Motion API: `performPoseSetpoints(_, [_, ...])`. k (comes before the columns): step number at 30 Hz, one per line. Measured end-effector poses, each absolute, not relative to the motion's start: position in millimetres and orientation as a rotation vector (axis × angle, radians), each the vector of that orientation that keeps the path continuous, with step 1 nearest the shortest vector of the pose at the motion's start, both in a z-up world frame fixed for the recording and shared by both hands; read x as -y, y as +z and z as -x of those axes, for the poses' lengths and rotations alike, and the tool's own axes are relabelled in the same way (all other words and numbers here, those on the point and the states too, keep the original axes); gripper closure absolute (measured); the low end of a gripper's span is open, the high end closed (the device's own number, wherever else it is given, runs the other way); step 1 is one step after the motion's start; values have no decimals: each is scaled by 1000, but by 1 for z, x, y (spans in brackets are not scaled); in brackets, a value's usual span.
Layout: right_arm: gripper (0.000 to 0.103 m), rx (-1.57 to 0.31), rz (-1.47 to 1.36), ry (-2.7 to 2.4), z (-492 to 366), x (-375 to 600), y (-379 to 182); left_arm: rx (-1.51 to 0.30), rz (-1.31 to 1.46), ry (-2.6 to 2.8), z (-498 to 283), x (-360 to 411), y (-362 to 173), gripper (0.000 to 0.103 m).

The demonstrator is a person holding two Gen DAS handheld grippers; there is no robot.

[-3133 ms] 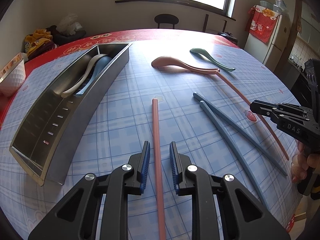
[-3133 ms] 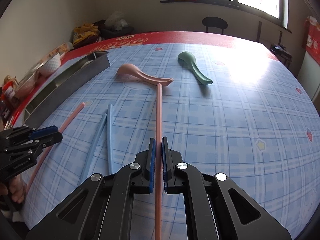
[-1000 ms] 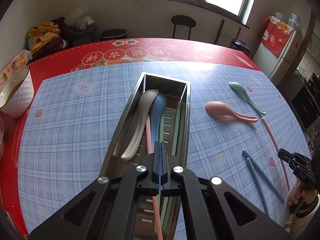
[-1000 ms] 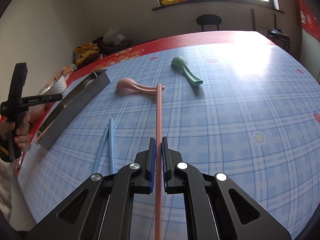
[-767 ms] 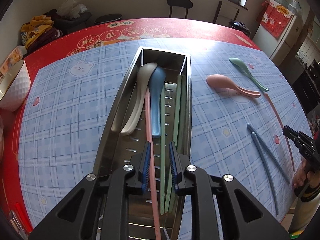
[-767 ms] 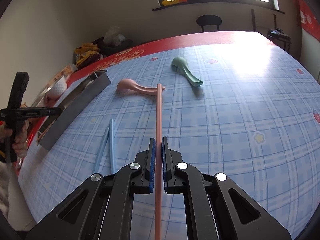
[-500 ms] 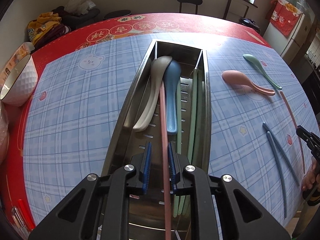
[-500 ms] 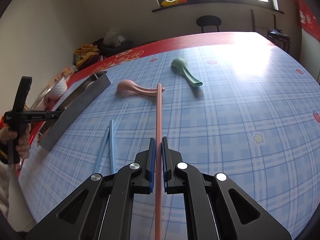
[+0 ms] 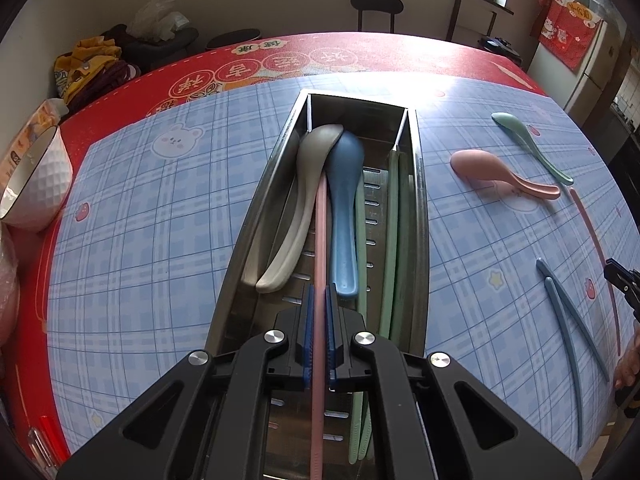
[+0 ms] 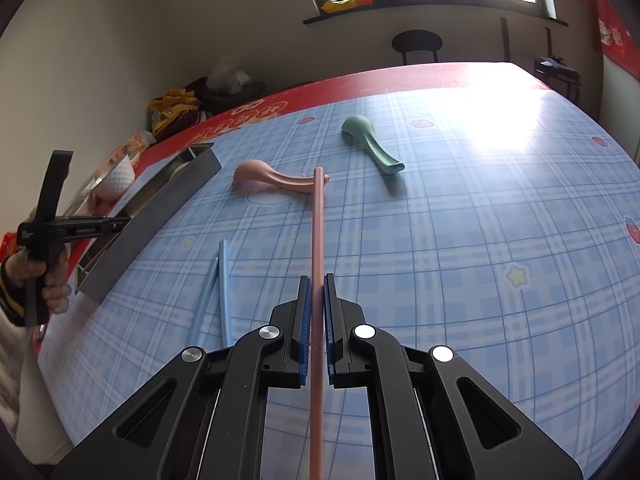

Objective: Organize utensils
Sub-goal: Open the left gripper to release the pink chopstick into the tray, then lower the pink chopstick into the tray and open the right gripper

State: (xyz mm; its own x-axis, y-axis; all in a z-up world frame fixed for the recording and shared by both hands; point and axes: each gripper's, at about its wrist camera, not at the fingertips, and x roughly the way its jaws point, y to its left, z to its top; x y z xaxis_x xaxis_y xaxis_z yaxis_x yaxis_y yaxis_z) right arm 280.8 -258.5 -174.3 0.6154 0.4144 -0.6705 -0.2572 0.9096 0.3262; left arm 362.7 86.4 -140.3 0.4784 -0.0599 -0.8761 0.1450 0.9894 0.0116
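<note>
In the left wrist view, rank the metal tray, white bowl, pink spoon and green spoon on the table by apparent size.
1. metal tray, largest by far.
2. white bowl, partly cut off at the frame edge.
3. pink spoon.
4. green spoon; it lies farther away, so the spoons' order is unsure.

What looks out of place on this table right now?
Several utensils lie loose on the tablecloth rather than in the metal tray: a pink spoon, a green spoon and two blue chopsticks, splayed apart instead of parallel.
</note>
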Motion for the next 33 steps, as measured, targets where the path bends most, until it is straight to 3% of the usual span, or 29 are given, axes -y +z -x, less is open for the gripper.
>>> performPoseSetpoints(8, [97, -822, -206, 390, -281, 259, -174, -1075, -75, -125, -373, -86, -140, 95])
performPoseSetpoints(10, [97, -823, -206, 391, -281, 259, -174, -1055, -36, -155, -367, -90, -134, 81])
performPoseSetpoints(11, [97, -824, -205, 390, -281, 259, -175, -1031, -29, -161, -363, -92, -129, 67])
performPoseSetpoints(14, [97, -831, -202, 388, -282, 259, -175, -943, -29, -186, -343, -94, -111, 62])
performPoseSetpoints(22, [97, -841, -207, 388, -284, 258, -176, -695, -136, -145, -283, -98, -104, 34])
performPoseSetpoints(24, [97, -851, -206, 382, -285, 258, -176, -638, -163, -145, -271, -99, -106, 18])
performPoseSetpoints(27, [97, -876, -213, 366, -287, 258, -175, -552, -214, -131, -260, -98, -107, 10])
performPoseSetpoints(33, [97, -917, -286, 352, -293, 256, -162, -489, -163, -165, -254, -109, -115, 7])
